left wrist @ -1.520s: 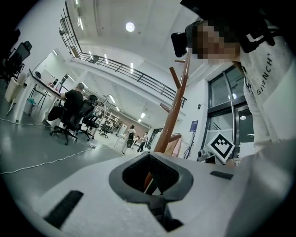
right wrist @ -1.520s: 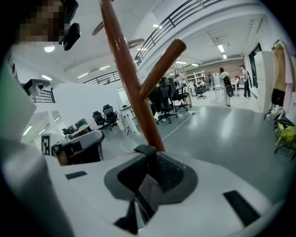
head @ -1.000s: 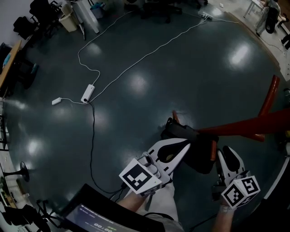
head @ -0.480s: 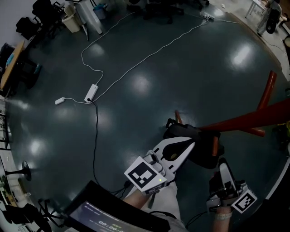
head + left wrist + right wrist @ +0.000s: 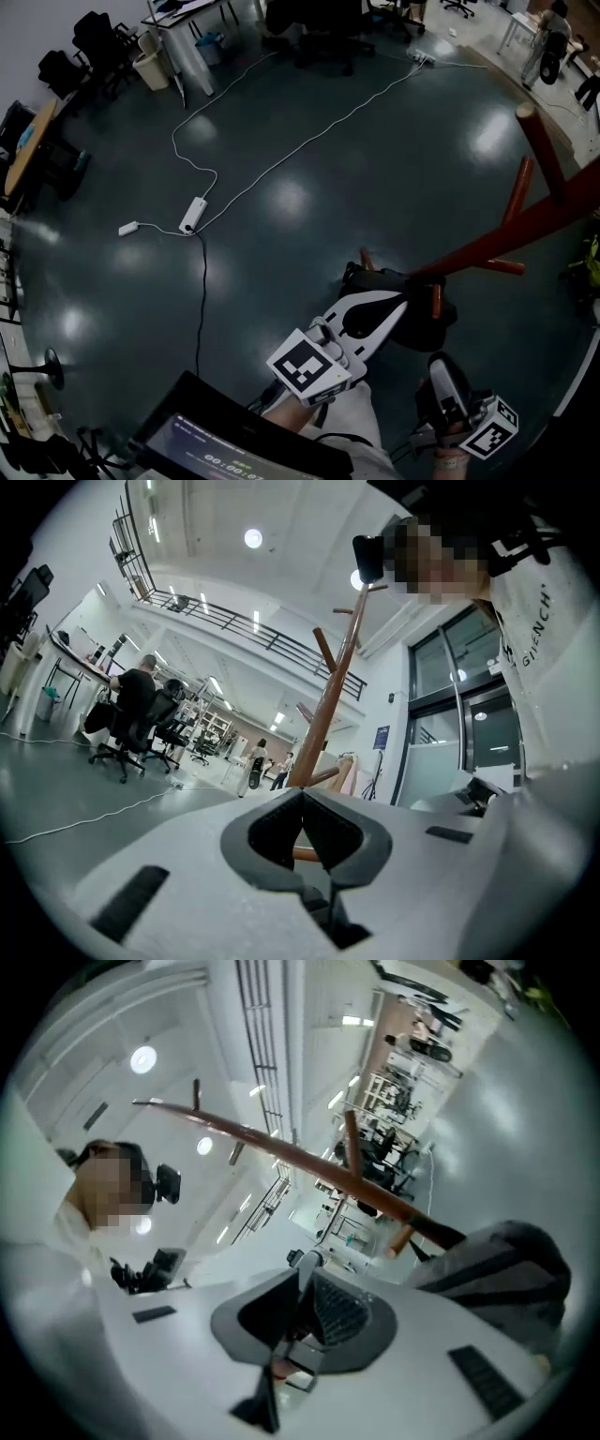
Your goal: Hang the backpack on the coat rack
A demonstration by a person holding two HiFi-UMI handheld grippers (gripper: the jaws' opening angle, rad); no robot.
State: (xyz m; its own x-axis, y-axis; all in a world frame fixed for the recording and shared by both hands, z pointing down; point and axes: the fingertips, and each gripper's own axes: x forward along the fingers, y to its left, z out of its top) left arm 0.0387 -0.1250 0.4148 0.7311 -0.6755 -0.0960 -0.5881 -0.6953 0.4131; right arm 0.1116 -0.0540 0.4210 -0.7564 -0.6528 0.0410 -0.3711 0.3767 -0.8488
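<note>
Backpack hangs at the coat rack — left gripper reaches forward against it, jaws pressed together; right gripper sits drawn back from the rack — jaws likewise closed, empty.

**Around the coat rack**

The backpack sits against the near end of the coat rack, among its pegs. The left gripper lies just left of the backpack. The right gripper is nearer the person, below the rack's pole. Well to the rack's left, a power strip lies on the floor. Its cables run behind it toward the chairs.
</note>
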